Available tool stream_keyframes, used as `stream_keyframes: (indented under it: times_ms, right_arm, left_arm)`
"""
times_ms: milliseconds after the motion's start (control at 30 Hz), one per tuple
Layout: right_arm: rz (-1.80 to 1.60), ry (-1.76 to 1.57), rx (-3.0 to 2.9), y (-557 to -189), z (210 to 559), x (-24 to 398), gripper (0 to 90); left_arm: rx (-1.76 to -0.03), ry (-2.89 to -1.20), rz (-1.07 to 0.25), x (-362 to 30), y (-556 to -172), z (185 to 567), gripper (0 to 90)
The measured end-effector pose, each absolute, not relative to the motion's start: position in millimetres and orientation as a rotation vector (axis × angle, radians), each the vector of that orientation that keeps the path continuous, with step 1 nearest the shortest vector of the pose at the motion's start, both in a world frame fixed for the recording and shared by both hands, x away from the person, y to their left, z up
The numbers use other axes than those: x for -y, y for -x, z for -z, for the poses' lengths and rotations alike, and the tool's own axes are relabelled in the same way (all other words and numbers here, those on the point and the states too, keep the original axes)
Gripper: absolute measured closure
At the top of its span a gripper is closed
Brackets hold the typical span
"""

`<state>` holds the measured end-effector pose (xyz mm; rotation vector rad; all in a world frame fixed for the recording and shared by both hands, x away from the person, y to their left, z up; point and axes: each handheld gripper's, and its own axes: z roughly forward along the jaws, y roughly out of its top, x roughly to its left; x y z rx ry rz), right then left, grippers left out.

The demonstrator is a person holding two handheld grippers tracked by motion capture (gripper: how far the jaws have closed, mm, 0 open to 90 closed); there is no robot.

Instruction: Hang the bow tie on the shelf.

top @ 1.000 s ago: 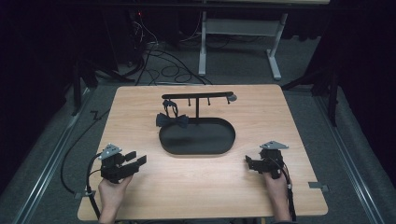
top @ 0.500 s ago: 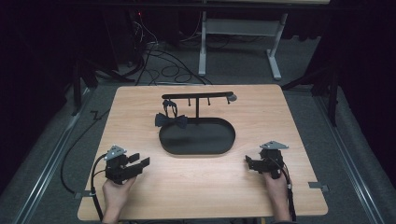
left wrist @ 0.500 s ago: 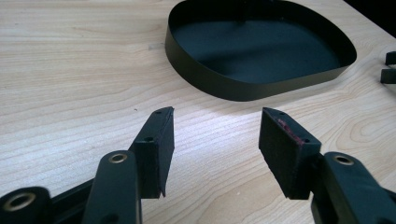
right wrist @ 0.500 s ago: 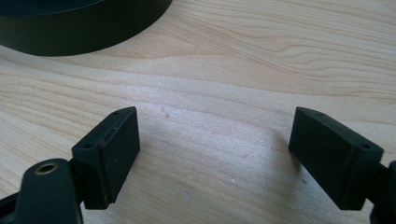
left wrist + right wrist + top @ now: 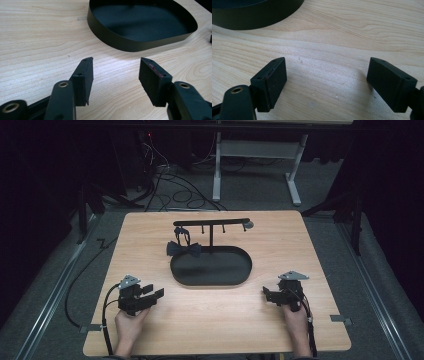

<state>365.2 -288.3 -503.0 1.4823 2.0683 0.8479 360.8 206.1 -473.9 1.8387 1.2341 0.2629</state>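
Movement since the earlier frames is small: the left gripper (image 5: 152, 293) has drawn slightly back toward the table's (image 5: 320, 250) near-left edge, while the right gripper (image 5: 266, 294) has kept its place. The black oval tray (image 5: 212, 281) at mid-table holds nothing; a black bow tie (image 5: 184, 250) hangs just beside its far-left rim from the stand (image 5: 212, 223). Both grippers' jaws stand parted over bare wood, the left (image 5: 115, 75) short of the tray, the right (image 5: 327, 80) wider, gripping and touching nothing.
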Motion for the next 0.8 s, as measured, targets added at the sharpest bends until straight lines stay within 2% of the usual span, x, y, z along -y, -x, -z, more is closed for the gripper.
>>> stream_keyframes:
  times_ms: [800]
  right_arm:
    - [-0.847,-1.483,-2.068,-365.2,503.0,288.2,17.4]
  left_arm:
    - [-1.277,-1.849,-0.252,-196.7,-376.7,491.5,45.7]
